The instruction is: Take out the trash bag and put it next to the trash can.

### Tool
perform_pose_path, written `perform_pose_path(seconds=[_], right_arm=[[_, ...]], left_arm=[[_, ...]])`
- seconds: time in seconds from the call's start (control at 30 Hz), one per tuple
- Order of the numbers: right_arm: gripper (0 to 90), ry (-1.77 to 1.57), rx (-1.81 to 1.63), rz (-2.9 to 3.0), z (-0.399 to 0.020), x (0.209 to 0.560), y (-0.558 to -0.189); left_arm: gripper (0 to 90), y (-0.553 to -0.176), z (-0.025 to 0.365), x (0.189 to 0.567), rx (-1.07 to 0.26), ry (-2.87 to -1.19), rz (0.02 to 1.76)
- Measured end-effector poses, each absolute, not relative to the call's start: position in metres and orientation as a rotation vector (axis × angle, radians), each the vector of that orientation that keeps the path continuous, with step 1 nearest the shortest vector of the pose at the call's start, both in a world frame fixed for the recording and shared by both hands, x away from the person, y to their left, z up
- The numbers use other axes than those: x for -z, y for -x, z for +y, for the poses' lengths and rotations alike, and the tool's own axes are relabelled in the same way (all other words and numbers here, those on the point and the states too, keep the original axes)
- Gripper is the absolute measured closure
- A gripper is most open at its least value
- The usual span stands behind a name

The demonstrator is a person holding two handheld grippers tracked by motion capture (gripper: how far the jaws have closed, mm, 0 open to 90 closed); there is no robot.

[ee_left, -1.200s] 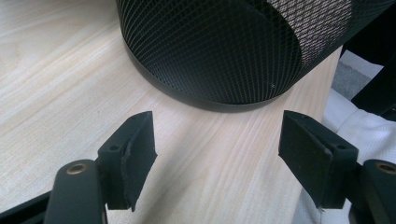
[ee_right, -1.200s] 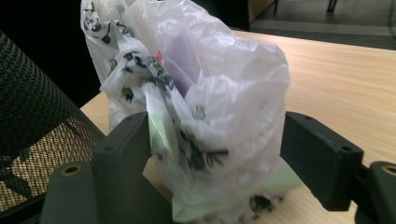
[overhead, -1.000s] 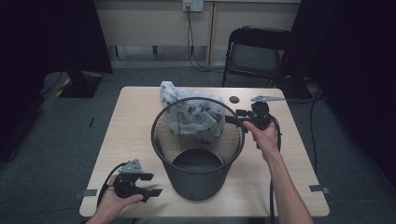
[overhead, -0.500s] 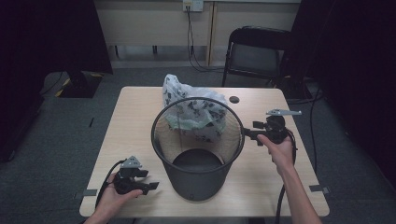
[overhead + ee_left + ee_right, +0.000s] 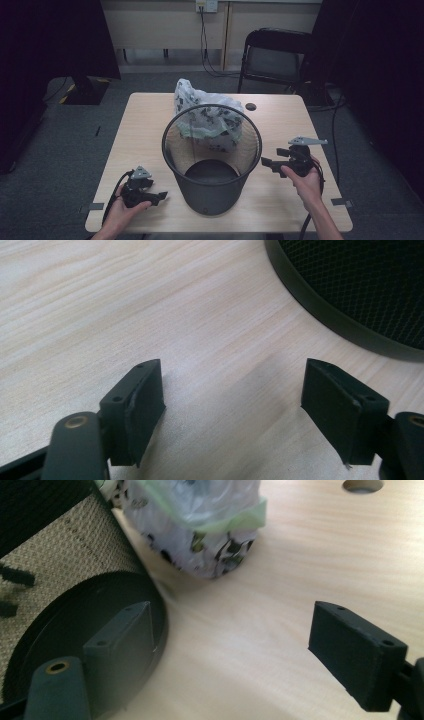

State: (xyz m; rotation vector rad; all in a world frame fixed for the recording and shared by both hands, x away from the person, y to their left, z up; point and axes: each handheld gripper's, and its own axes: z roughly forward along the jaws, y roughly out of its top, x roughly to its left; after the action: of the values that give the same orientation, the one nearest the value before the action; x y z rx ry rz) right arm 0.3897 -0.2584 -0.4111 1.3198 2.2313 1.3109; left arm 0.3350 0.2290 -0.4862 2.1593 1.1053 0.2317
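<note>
From above, the mesh bin [image 5: 211, 160] stands mid-table with the bag [image 5: 207, 120] at its twelve o'clock. The left gripper [image 5: 161, 197], at eight o'clock of the bin, and the right gripper [image 5: 266, 163], at three, gape empty, jaws just opening. In the left gripper view, the bin [image 5: 360, 290] sits at one o'clock of wide jaws. In the right gripper view, the bag [image 5: 195, 525] lies at twelve o'clock and the bin [image 5: 65, 580] at ten.

My room sits dim, its edges nearly black; soft overhead light falls on the table [image 5: 150, 130]. Up close, my jaws throw faint shadows, and the mesh bin [image 5: 60, 570] blurs.

The bin [image 5: 212, 165] blocks mid-table, the bag [image 5: 207, 120] touching behind it; bare table [image 5: 145, 130] lies left, right and in front of the bin, a hole [image 5: 251, 106] behind-right.
</note>
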Motion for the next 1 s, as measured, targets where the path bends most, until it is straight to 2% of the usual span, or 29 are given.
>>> perform_pose_path(seconds=[0.2,0.47,0.8,1.0], right_arm=[[16.5,-1.313,-1.283,2.262,-0.248,0.42,-0.369],[16.6,-1.333,-1.195,2.328,-0.24,0.442,-0.348],[17.5,-1.468,-1.011,2.296,-0.251,0.473,-0.343],[15.7,-1.518,-0.869,2.233,-0.24,0.485,-0.345]], left_arm=[[17.3,-0.335,0.225,0.488,-0.259,-2.169,1.092],[16.7,-0.334,0.224,0.49,-0.31,-2.193,1.062],[13.4,-0.335,0.223,0.493,-0.362,-2.19,1.072],[12.9,-0.334,0.221,0.493,-0.385,-2.213,1.051]])
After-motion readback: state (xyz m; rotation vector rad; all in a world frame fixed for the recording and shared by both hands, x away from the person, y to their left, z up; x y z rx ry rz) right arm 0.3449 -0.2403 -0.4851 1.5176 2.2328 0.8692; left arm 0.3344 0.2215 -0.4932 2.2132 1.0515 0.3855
